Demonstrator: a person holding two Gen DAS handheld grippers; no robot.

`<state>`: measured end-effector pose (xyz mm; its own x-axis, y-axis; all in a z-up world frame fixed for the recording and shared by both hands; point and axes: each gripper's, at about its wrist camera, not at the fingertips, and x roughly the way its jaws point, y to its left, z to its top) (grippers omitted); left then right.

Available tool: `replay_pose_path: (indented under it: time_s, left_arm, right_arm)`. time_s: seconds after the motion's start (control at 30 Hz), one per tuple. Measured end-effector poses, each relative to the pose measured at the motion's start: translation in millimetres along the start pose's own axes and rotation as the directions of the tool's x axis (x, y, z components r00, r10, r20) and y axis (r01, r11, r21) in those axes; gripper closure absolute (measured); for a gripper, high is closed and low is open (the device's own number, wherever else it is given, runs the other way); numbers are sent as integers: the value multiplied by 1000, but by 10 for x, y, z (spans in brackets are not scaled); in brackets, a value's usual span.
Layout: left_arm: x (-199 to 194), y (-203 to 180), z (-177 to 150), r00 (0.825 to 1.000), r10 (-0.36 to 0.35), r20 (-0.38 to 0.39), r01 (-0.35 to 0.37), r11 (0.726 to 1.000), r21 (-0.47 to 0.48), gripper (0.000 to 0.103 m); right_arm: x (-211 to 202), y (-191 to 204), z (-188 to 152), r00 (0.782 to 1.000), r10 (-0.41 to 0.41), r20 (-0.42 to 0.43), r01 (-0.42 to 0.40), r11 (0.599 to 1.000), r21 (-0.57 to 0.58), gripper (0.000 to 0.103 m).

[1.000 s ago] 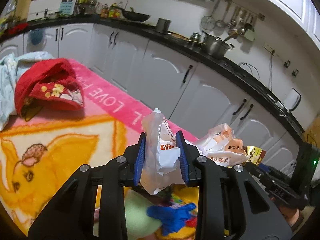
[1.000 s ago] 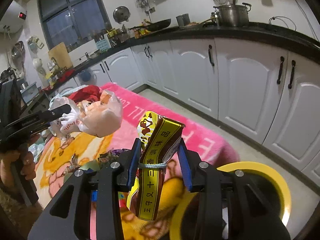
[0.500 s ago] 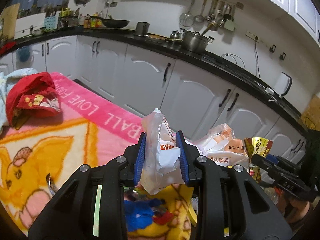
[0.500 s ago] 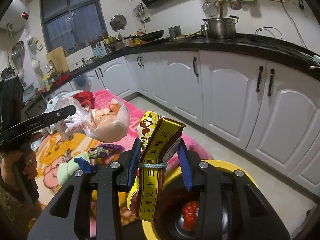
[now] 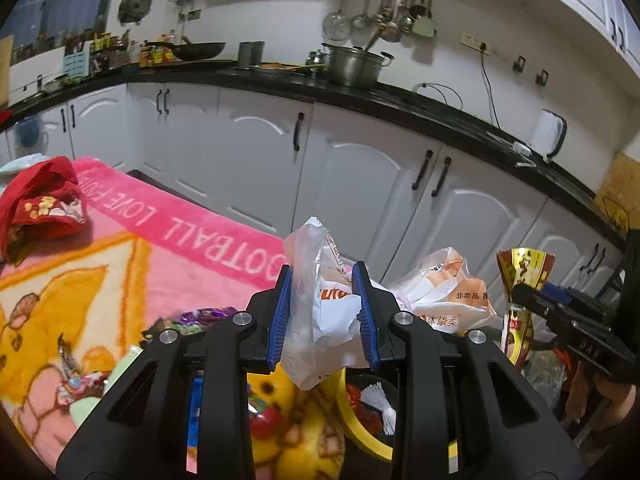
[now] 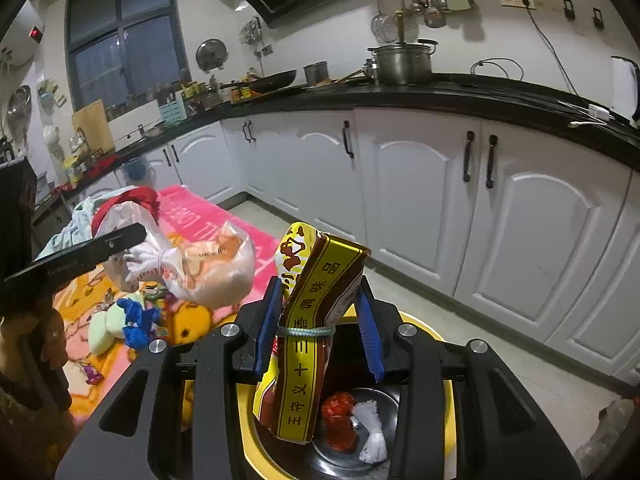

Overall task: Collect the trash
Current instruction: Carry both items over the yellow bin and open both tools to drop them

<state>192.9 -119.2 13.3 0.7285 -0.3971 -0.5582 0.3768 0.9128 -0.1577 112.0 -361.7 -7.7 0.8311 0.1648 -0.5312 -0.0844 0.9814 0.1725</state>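
My left gripper point(image 5: 322, 280) is shut on a white plastic bag point(image 5: 440, 300) with orange print, which bulges out to the right of the blue pads. My right gripper point(image 6: 320, 286) is shut on a yellow and brown seasoning packet point(image 6: 304, 380) tied with a green band. The packet hangs over a bin with a yellow rim point(image 6: 420, 322). A red wrapper point(image 6: 338, 420) and a white paper wad point(image 6: 372, 436) lie in the bin. In the left wrist view the bin's rim point(image 5: 360, 436) shows below the bag, with the packet point(image 5: 524, 268) at right. The bag point(image 6: 200, 268) hangs left of the packet.
A pink and yellow cartoon blanket point(image 5: 120, 248) covers the floor, with a red cloth point(image 5: 40, 204), a green and blue plush toy point(image 6: 116, 320) and small candy wrappers point(image 5: 200, 318) on it. White cabinets point(image 6: 420, 200) under a black counter run behind. Bare floor lies right of the bin.
Both grippers have travelled along the blanket to the yellow bin, which now lies under them. The red cloth has slid to the left. Both grips are unchanged.
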Motion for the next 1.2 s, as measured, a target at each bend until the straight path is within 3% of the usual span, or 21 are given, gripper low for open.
replay_pose_path:
  time_s: [0.67, 1.2]
  left_arm:
    - [343, -591, -476, 994, 72, -78, -60, 987, 149, 79]
    - [625, -769, -719, 987, 70, -147, -40, 980, 197, 77]
  right_arm:
    - [75, -251, -238, 999, -29, -32, 29, 1000, 10, 68]
    - [371, -363, -465, 994, -34, -100, 35, 999, 15, 67]
